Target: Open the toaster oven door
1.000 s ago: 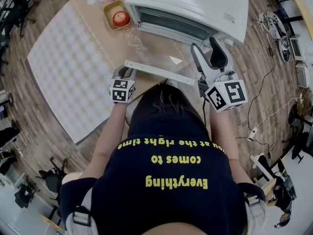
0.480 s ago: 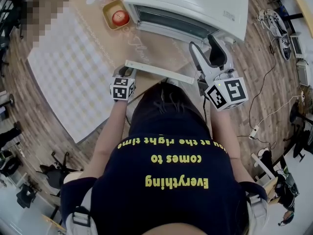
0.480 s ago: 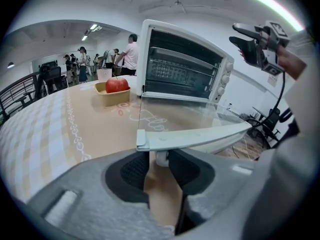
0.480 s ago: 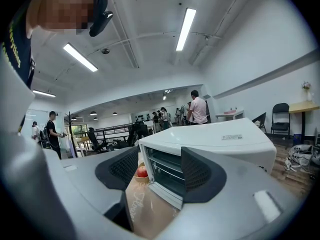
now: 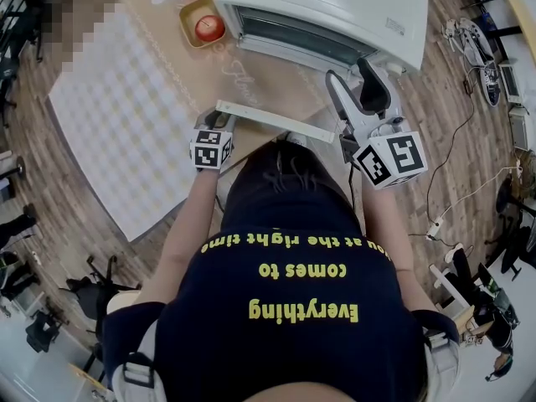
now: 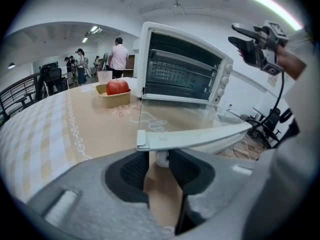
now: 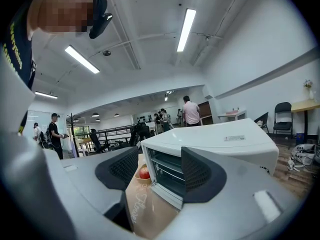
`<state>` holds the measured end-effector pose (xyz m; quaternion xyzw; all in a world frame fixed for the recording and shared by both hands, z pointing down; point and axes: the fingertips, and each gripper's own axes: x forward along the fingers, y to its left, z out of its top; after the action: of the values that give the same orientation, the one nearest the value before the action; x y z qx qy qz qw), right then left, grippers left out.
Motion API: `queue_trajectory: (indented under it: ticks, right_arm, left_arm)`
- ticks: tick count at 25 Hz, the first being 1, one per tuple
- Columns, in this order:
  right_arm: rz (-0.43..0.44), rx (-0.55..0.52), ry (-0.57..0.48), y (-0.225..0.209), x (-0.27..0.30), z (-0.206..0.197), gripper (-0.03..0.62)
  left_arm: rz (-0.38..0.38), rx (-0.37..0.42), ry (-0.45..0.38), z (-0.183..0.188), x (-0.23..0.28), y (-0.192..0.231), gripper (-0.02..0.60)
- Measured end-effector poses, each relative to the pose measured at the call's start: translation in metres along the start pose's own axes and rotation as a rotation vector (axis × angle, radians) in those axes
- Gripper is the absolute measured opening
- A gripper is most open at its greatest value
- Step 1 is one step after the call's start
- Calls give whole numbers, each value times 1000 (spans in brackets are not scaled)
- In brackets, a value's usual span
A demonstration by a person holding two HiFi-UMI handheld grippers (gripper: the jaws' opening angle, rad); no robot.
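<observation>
Left gripper view — left hand-held gripper, jaws just eased apart, straddles door-handle post — apple beyond.

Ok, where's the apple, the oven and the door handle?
apple (image 5: 209, 28), head view, its red top.
oven (image 5: 335, 2), head view, its white roof.
door handle (image 6: 195, 138), left gripper view, middle of the white bar.

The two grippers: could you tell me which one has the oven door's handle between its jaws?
The left gripper: its jaws, which have just been opening, flank the door handle. The right gripper is open on nothing.
</observation>
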<state>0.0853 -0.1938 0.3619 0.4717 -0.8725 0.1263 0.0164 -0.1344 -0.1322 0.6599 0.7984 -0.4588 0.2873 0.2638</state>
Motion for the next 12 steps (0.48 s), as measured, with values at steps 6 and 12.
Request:
queue_trajectory:
  ticks: [6, 12]
  right_arm:
    - [9, 0, -6, 2, 0, 3, 265]
    - [7, 8, -7, 1, -2, 3, 265]
  left_arm:
    - [-17, -27, -29, 6, -4, 0, 125]
    - [-32, -29, -39, 5, -8, -6, 152]
